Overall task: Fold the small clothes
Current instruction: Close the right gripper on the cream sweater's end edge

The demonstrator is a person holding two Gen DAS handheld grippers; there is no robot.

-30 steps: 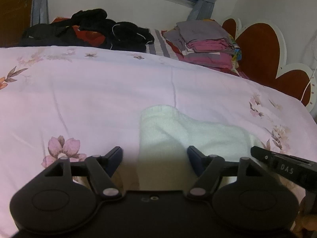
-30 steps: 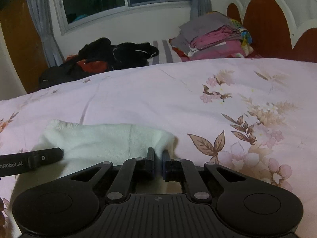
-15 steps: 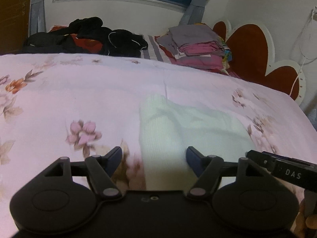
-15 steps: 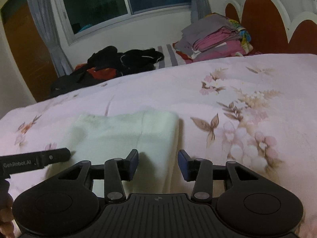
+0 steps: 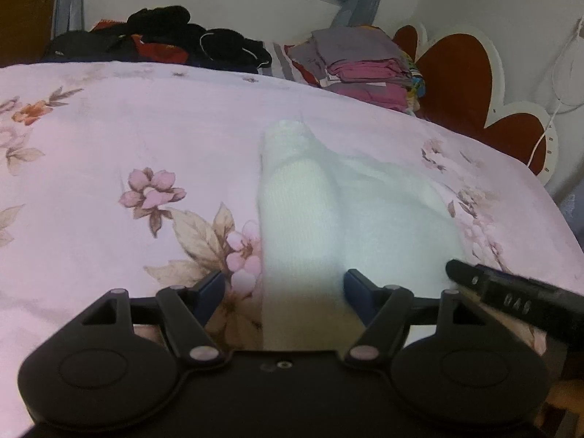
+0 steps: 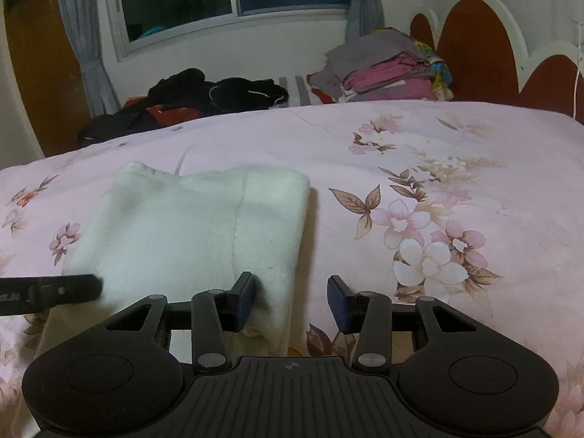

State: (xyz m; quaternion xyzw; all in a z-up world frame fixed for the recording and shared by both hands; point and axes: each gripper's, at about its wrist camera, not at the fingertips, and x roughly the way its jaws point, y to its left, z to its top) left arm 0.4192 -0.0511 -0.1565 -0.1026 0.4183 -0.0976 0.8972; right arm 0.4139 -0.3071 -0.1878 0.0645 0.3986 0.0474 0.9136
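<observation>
Two grippers, L (image 5: 283, 288) & R (image 6: 290, 301), both spread, nothing pinched; R's jaws just opened. White cloth (image 6: 189, 233) lies folded near bed (image 6: 438, 138) front edge.

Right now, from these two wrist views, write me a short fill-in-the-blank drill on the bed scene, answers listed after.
1. The folded garment lying on the floral bedspread is ____ in colour.
2. The right gripper has its jaws ____, gripping nothing.
3. The stack of folded clothes sits beside the scalloped ____.
4. The left gripper is ____, its fingers apart over the garment's near edge.

Answers: white; open; headboard; open
</observation>
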